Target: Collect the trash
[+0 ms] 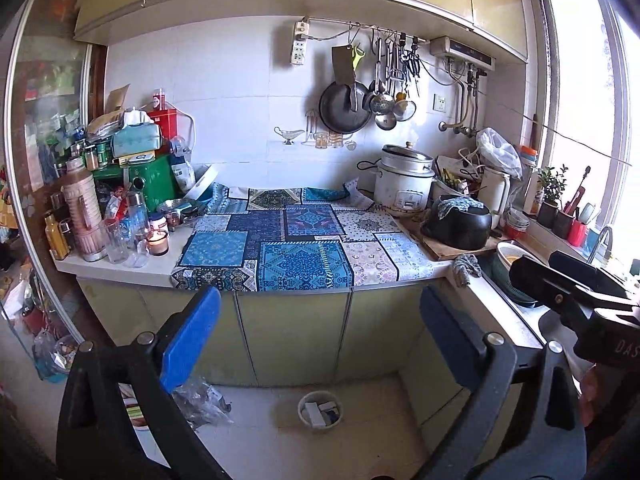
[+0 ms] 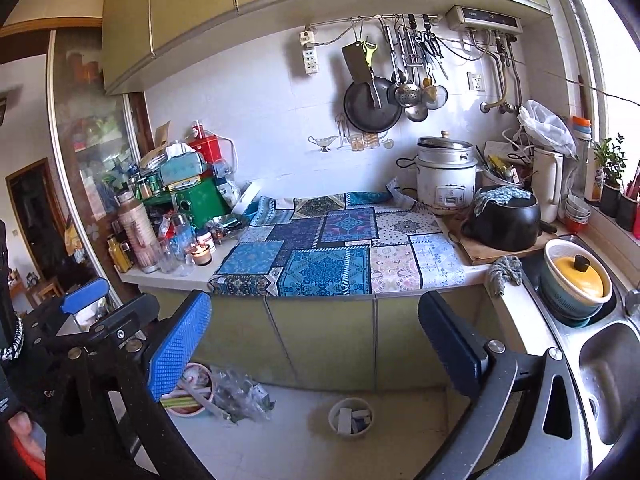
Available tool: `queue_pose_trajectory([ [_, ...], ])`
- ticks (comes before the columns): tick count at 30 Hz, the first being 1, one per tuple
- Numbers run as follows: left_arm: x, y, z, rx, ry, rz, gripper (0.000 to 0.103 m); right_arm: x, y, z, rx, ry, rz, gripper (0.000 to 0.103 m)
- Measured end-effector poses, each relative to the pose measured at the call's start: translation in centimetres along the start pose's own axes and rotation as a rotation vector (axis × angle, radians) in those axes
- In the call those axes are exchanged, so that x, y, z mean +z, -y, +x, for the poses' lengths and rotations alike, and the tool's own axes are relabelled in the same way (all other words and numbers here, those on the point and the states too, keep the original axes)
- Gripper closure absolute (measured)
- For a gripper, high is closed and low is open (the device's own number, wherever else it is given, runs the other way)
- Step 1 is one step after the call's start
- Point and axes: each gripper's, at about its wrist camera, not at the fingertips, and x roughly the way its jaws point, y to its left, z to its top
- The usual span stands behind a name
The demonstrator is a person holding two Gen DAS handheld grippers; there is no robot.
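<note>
The right wrist view takes in the steel sink at the right, with a yellow-lidded pot sitting in a pale colander in its far basin, and a doorway into another room at the far left. The left wrist view shows none of that basin clearly; it gives instead more of the window and the potted plants on its sill. Each view also catches the other tool: the right hand-held gripper juts in from the right edge of the left view, and the left hand-held gripper crosses the lower left of the right view.

Both hand-held grippers stand with their blue pads wide apart and nothing between them, the left hand-held gripper and the right hand-held gripper alike aimed at the green cabinet doors under the table, which carries a blue patchwork cloth.

The small white bin stands on the floor tiles, below and between the open pads in both views, well apart from them. It holds a few small boxes, though what they are is hard to tell. A crumpled clear plastic bag lies on the floor left of the bin, just beyond the left pad.
</note>
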Motion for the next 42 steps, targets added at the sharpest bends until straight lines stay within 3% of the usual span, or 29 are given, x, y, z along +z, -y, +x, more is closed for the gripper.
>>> queue_pose_trajectory([
  [42,0.8,1.5,0.7,-0.02,0.001,-0.036,0.001,0.9,0.4,-0.2,0.005,-0.004,-0.001,0.0],
])
